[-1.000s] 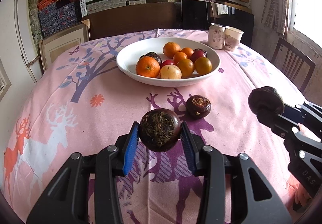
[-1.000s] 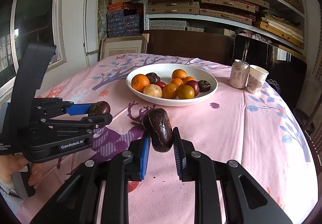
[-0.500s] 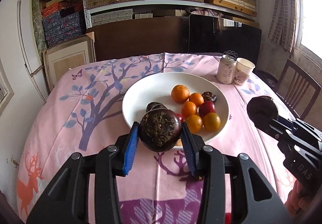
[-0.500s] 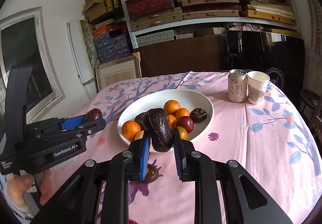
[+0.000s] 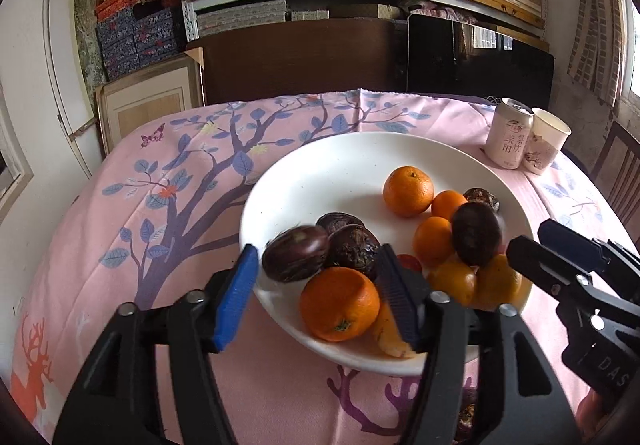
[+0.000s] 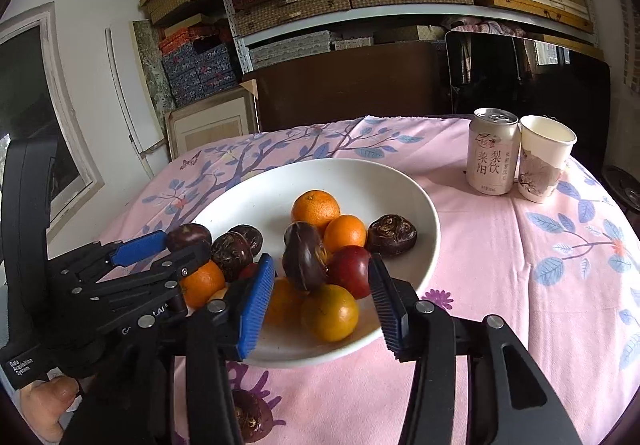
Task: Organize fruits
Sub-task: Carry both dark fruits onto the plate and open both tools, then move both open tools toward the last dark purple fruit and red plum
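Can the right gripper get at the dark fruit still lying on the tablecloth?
Probably yes. The right gripper is open over the bowl, and the dark fruit lies bare on the cloth just below the near rim, with nothing on it.

Left gripper (image 5: 316,297) fingers just opened; blurred dark fruit (image 5: 295,253) above white bowl (image 5: 320,181).

We note the white bowl (image 6: 416,205) as landmark. Inside it: oranges (image 6: 316,209) toward the centre and near rim, a red fruit (image 6: 352,271), and dark brown chestnut-like fruits. One blurred dark fruit (image 5: 295,259) sits at the bowl's left edge; another (image 6: 304,255) lies tilted atop the oranges. One more dark fruit (image 6: 248,419) lies outside, before the bowl's near rim.
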